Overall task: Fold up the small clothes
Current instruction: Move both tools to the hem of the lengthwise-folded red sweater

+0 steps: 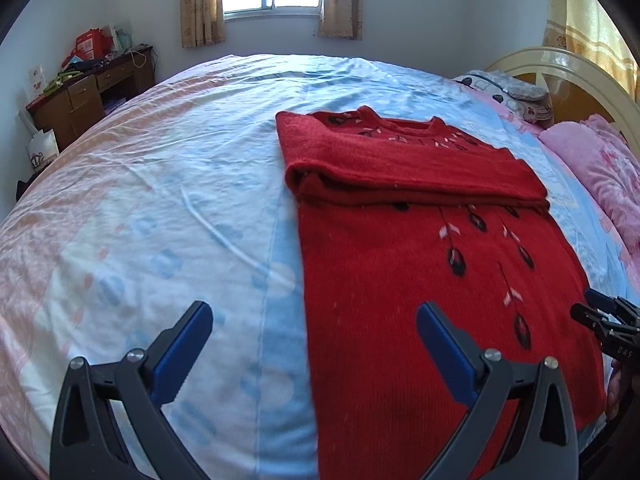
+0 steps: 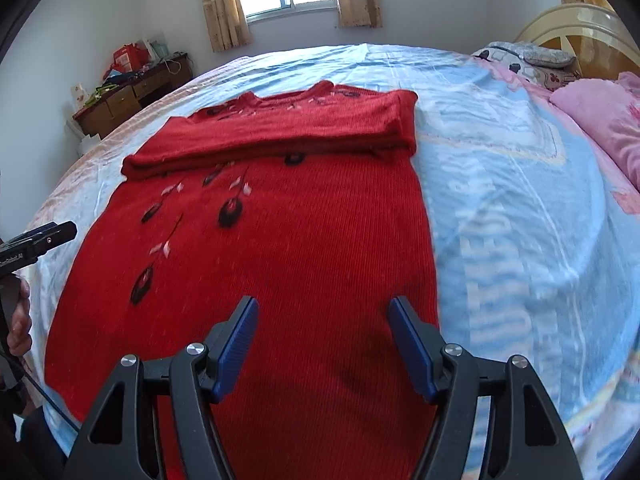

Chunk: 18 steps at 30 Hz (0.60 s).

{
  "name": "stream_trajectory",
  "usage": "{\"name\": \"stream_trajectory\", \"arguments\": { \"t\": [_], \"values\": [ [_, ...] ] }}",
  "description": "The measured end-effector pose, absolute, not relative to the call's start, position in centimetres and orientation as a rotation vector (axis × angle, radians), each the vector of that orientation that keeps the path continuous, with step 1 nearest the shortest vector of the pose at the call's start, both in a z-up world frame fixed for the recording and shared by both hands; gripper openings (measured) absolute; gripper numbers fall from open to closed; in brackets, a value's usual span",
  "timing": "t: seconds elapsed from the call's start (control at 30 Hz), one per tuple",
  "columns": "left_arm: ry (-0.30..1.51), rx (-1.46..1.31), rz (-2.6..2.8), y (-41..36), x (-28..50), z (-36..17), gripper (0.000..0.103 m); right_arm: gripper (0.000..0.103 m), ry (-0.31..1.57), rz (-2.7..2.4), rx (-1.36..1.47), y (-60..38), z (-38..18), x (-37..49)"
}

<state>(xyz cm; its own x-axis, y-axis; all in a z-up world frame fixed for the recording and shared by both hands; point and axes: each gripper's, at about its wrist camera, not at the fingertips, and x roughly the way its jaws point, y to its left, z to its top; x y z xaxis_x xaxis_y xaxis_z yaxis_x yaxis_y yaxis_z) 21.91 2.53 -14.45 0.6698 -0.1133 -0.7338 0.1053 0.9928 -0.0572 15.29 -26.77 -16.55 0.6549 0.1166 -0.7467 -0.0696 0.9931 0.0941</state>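
Both tools, the left tool (image 1: 314, 314) and the right tool (image 2: 324, 310), hang open and empty over the near hem of the red sweater (image 2: 280, 248), which lies flat on the bed (image 2: 500, 200) at frame centre, sleeves folded across, probably ready for lifting the hem.

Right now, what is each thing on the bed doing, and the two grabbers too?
Red sweater: flat on the bed, sleeves folded across the chest.
Left gripper: open, empty, over the sweater's left edge.
Right gripper: open, empty, over the sweater's lower right.
Pink pillow: lying by the headboard.
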Motion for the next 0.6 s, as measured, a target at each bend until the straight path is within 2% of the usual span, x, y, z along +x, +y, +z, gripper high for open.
{"name": "stream_trajectory", "arguments": {
  "t": [0.5, 0.6],
  "values": [
    [0.874, 0.039, -0.212, 2.0, 14.9, -15.3, 0.103, 0.075, 0.941, 0.108, 0.002, -25.3, -17.8, 9.0],
    [0.864, 0.036, -0.234, 1.9, 13.6, -15.3, 0.097, 0.075, 0.952, 0.106, -0.005, -25.3, -17.9, 7.9]
  ]
}}
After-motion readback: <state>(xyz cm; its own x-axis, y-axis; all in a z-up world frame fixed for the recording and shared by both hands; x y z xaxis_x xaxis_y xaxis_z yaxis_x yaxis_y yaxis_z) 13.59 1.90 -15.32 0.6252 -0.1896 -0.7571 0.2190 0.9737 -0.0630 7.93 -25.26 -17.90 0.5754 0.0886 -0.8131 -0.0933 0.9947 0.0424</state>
